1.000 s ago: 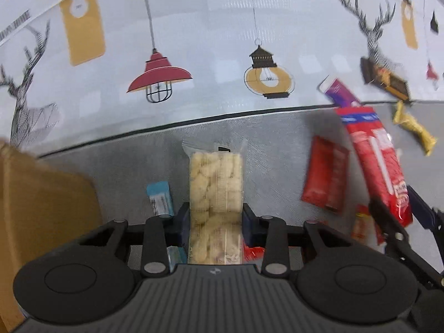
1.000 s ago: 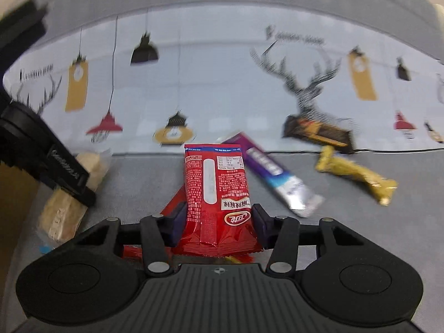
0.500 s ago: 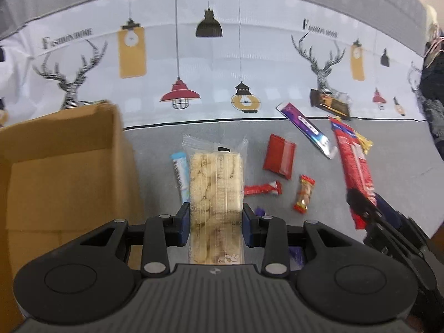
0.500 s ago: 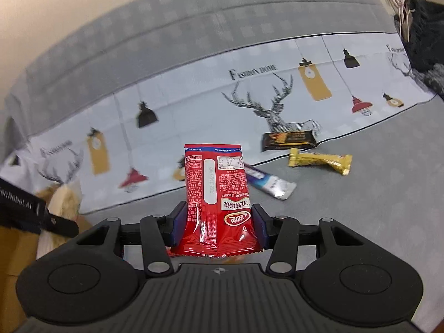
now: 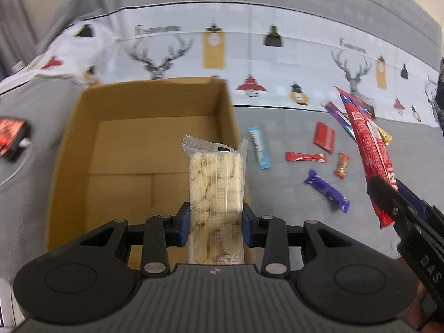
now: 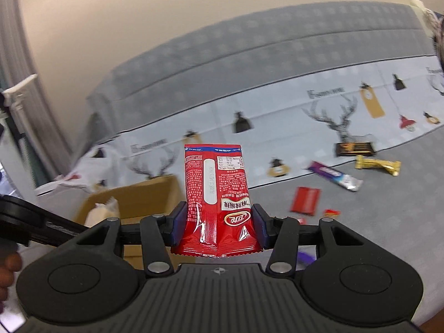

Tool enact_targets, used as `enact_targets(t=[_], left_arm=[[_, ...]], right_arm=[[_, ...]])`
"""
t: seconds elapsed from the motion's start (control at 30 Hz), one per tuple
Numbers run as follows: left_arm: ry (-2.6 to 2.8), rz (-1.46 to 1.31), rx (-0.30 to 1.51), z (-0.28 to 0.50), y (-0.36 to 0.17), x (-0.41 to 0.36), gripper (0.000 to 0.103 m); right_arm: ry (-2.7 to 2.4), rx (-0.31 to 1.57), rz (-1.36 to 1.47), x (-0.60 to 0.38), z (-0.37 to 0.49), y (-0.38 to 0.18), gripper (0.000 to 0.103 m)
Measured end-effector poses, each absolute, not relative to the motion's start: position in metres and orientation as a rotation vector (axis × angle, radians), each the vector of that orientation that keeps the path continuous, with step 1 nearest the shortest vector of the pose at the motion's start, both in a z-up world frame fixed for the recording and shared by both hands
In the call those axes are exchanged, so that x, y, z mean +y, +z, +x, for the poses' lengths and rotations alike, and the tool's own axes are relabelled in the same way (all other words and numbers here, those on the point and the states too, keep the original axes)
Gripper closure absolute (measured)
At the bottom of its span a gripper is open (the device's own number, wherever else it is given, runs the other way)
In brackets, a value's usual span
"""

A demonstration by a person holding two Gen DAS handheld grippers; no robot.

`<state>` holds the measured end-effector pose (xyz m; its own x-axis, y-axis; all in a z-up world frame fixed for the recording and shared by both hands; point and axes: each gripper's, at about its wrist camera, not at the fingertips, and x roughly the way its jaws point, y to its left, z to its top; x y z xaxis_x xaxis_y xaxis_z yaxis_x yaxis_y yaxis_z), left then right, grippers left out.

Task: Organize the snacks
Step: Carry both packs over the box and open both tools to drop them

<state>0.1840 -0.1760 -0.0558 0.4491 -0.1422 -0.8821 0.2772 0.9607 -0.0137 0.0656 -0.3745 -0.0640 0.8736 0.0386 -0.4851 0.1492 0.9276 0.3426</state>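
Here, two hand-held grippers each carry a wrapped snack toward an open cardboard box.

From the left wrist view, the left gripper (image 5: 216, 223) is clamped on the lower part of a clear-wrapped rice cracker pack (image 5: 216, 191), which stands over the cardboard box (image 5: 69, 149), whose floor looks bare. It looks light, crisp and breakable, so a gentle squeeze across its flat sides suits it. Loose snacks lie on the grey cloth (image 5: 291, 194) to the right. From the right wrist view, the right gripper (image 6: 216, 229) pinches a red snack packet (image 6: 215, 194) near its crimped bottom; the film looks slick and soft, probably light.
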Motion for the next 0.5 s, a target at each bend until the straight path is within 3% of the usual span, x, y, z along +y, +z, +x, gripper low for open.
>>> enact_targets(t=[0.5], left_arm=[[-0.197,0.028,0.983,0.146,-0.022,-0.078,0.062]], right_arm=[[0.091,0.534,0.269,-0.274,0.054,-0.033,0.051]])
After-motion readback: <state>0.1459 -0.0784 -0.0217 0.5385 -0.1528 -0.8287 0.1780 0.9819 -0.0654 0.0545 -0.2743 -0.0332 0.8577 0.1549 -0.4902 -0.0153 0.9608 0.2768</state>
